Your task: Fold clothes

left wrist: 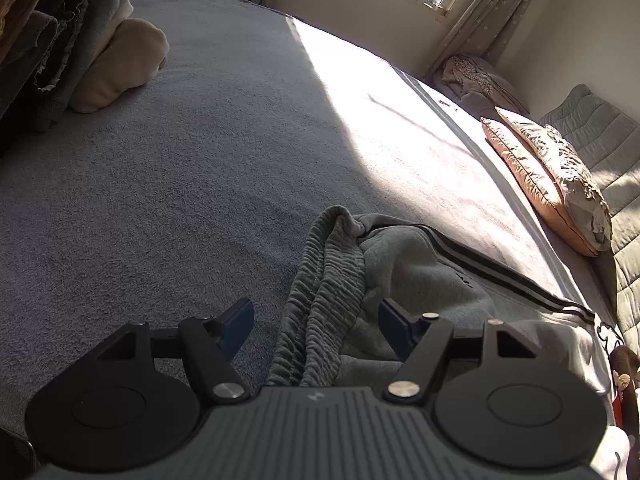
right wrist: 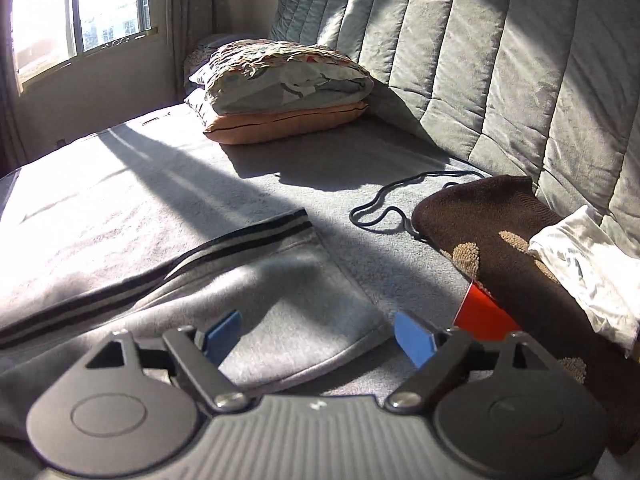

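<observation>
Grey sweatpants (left wrist: pixel 420 272) with a black side stripe lie on the grey bed cover (left wrist: pixel 180 168). Their ribbed elastic waistband (left wrist: pixel 320 292) is bunched up between the blue pads of my left gripper (left wrist: pixel 316 324), which stands open just above it. In the right wrist view the leg end of the sweatpants (right wrist: pixel 288 292), with its striped edge (right wrist: pixel 240 244), lies flat. My right gripper (right wrist: pixel 318 336) is open over the hem corner, with nothing held.
A stack of folded clothes (left wrist: pixel 80 56) sits at the far left of the bed. Two pillows (right wrist: pixel 280 92) lean by the quilted headboard (right wrist: pixel 500 60). A brown dotted garment (right wrist: pixel 500 240), a white cloth (right wrist: pixel 592 272), a red item (right wrist: pixel 480 312) and a black cord (right wrist: pixel 400 200) lie at right.
</observation>
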Available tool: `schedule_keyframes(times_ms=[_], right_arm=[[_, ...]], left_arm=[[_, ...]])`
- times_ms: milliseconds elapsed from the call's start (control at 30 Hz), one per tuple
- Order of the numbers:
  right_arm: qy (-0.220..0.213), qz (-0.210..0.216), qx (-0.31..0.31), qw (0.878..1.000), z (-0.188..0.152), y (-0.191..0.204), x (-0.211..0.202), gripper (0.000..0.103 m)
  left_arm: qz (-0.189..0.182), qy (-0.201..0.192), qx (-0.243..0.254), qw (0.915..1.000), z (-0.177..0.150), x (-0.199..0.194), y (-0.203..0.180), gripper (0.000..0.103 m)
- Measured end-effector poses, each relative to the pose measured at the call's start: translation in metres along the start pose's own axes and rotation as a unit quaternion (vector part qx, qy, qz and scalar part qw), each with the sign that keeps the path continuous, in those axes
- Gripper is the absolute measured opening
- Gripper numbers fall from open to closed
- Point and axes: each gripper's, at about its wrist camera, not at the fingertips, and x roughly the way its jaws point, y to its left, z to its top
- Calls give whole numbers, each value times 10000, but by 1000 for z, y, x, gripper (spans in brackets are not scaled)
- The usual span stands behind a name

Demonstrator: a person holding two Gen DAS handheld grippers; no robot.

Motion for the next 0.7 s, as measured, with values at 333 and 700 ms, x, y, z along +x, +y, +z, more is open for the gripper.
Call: schedule_keyframes(times_ms=[333, 700], right_arm=[[521, 12, -1415, 9886, -78, -24, -8, 76], [938, -505, -1149, 9876, -77, -66, 18, 40]], left_arm=[[-1, 340, 113, 9994, -32, -25, 20, 73], [-36, 798, -81, 9968, -57, -5, 17, 74]])
